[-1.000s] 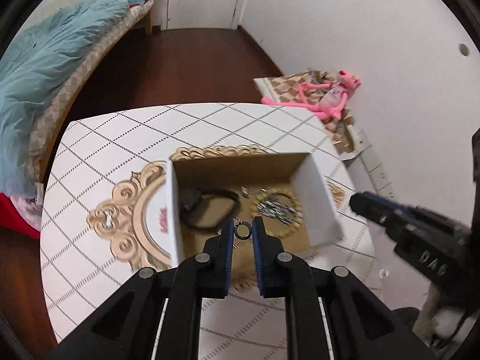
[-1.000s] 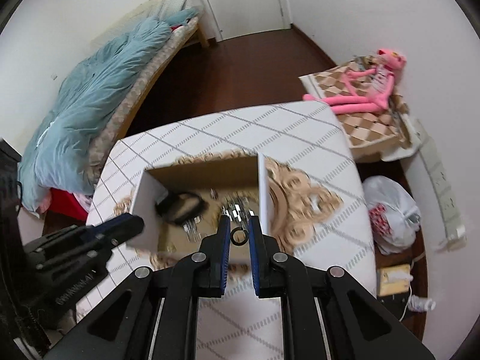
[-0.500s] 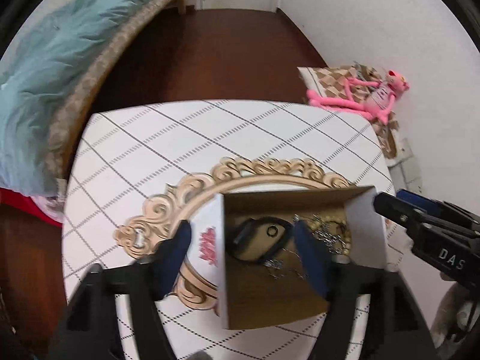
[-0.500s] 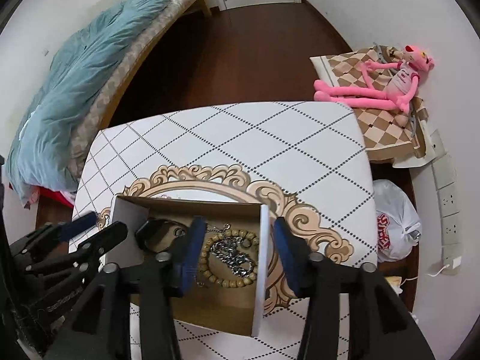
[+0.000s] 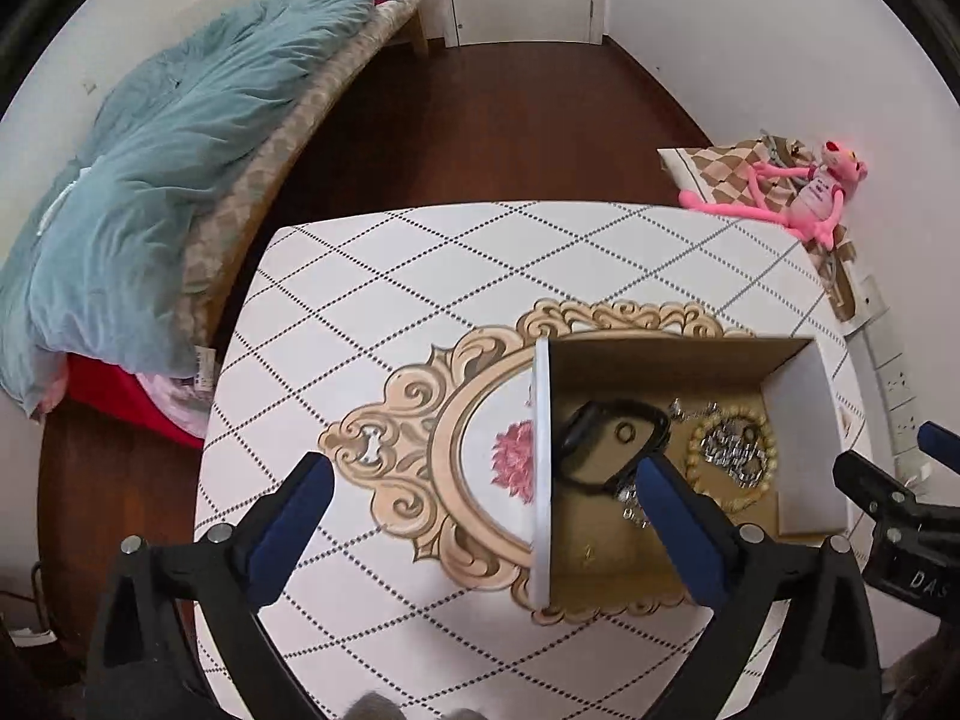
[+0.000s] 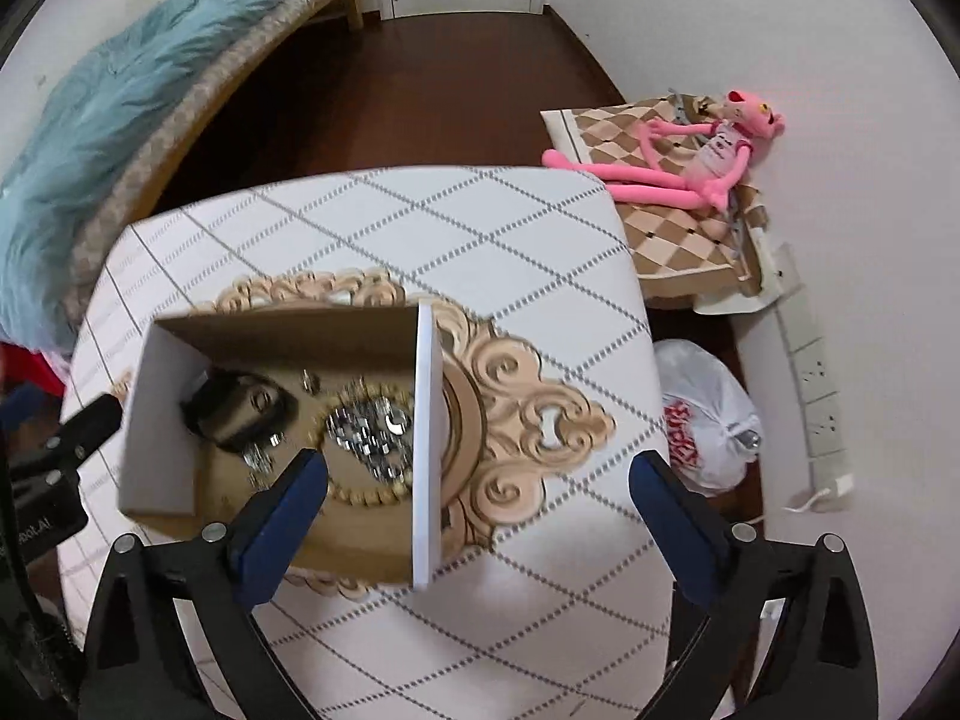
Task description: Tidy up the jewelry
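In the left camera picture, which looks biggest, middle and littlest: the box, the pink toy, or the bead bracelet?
Biggest to littlest, as they look:
1. The box.
2. The pink toy; it lies farther off, so it may really be bigger than it looks.
3. The bead bracelet inside the box.

An open cardboard box [image 5: 801, 420] with white outer walls holds a black watch [image 5: 606, 444], a small ring [image 5: 625, 433], a wooden bead bracelet [image 5: 696, 450] and silver chain [image 5: 733, 456].

Open-topped box [image 5: 543, 450] – walls ringing the jewelry, bare table [image 5: 384, 312] around it
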